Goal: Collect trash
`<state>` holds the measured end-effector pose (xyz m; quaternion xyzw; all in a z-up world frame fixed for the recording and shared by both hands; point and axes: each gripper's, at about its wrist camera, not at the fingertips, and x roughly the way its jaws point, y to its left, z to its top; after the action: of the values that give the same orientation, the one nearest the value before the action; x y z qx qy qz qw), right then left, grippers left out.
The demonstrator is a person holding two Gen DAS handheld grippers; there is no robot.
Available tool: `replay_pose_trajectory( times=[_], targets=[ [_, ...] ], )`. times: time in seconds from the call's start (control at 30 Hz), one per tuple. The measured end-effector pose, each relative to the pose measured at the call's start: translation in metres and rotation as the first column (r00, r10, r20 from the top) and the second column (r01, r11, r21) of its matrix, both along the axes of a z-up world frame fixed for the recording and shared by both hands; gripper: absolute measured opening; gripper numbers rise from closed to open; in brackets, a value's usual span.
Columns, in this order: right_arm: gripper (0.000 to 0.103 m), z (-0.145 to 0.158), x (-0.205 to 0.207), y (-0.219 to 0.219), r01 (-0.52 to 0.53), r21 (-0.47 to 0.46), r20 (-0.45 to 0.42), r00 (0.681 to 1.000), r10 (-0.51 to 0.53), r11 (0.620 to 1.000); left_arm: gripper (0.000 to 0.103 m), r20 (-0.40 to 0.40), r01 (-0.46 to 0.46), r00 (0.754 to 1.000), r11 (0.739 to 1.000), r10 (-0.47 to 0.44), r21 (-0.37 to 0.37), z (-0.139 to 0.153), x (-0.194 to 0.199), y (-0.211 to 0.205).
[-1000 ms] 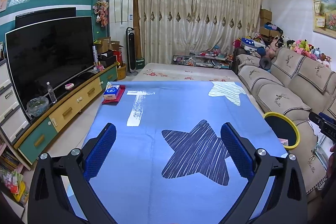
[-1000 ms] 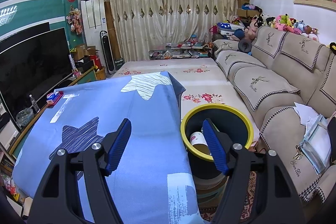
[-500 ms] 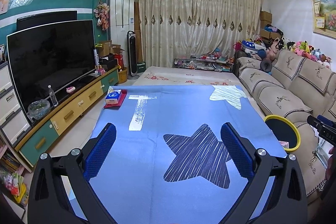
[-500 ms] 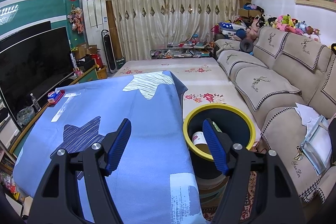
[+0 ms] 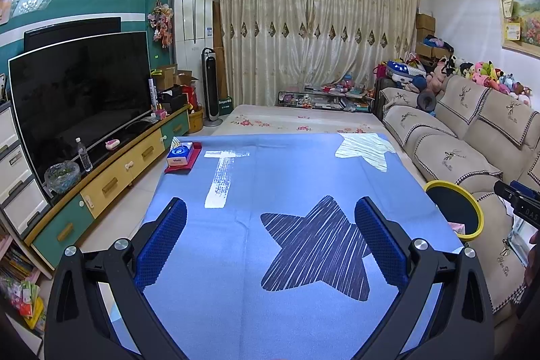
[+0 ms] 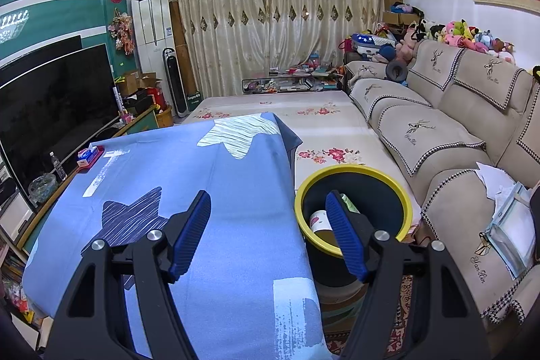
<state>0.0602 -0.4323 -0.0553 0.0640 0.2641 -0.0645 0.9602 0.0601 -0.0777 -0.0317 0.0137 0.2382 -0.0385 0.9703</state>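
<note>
Nothing has changed over the last second: both grippers, left (image 5: 270, 238) and right (image 6: 268, 230), hover with fingers wide open and empty. The trash (image 6: 320, 220) already lies inside the bin (image 6: 401, 191) beside the desk (image 6: 202, 177), so collecting looks finished.

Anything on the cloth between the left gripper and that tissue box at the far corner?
No. In the left wrist view only bare blue cloth, with a white printed stripe, runs from the open left gripper to the tissue box.

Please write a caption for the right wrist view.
Open right gripper above blue tablecloth, beside yellow-rimmed bin holding trash.
</note>
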Motion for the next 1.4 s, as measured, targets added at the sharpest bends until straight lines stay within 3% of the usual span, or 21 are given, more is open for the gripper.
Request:
replay_pose_trajectory(
  times=[1.4],
  targets=[
    [0.067,-0.0065,0.0011,0.0040,-0.004,0.002,-0.009,1.000,0.004,1.000,0.098,0.005,0.012,1.000,1.000,-0.012,-0.016,0.0041,0.0017,0.0013]
  ],
)
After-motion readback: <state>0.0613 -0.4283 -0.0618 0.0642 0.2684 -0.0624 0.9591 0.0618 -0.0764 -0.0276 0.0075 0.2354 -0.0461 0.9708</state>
